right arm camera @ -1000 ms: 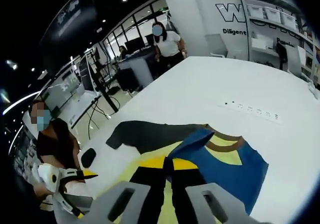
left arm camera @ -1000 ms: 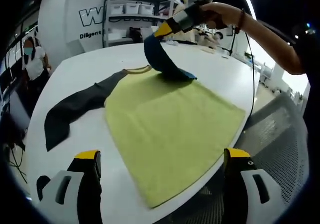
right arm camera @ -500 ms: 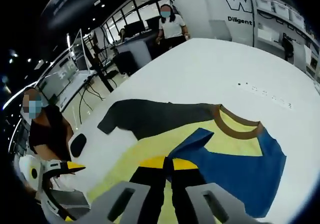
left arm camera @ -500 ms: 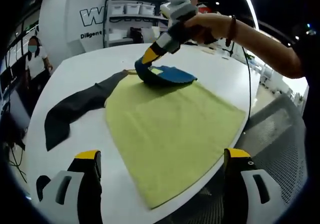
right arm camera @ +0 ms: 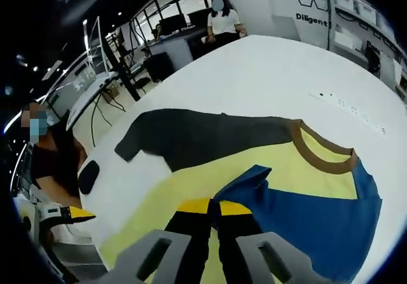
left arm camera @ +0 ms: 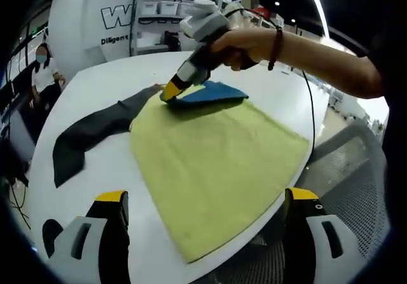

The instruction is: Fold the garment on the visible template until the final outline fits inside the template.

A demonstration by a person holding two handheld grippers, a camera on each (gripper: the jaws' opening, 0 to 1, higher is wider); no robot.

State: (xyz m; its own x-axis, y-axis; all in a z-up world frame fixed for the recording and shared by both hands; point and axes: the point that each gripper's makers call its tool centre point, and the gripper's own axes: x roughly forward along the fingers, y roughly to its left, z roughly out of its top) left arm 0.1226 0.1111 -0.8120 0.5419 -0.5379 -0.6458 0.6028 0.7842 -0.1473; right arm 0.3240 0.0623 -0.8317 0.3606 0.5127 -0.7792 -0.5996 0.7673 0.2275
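White round table holds a soft yellow shirt; right gripper at 12 o'clock pinches its blue sleeve; left gripper spread wide.

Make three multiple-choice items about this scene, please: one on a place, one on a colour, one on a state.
1. Where does the blue sleeve lie?
A. Folded onto the yellow body
B. On the floor
C. On a shelf

2. What colour is the collar?
A. Red
B. Brown
C. White

3. How is the right claw?
A. Wide open
B. Shut on the blue sleeve
C. Holding a cable

Key: 1 A, blue lies over the yellow body. 2 B, a brown neck band. 3 B, its tips pinch the sleeve edge.
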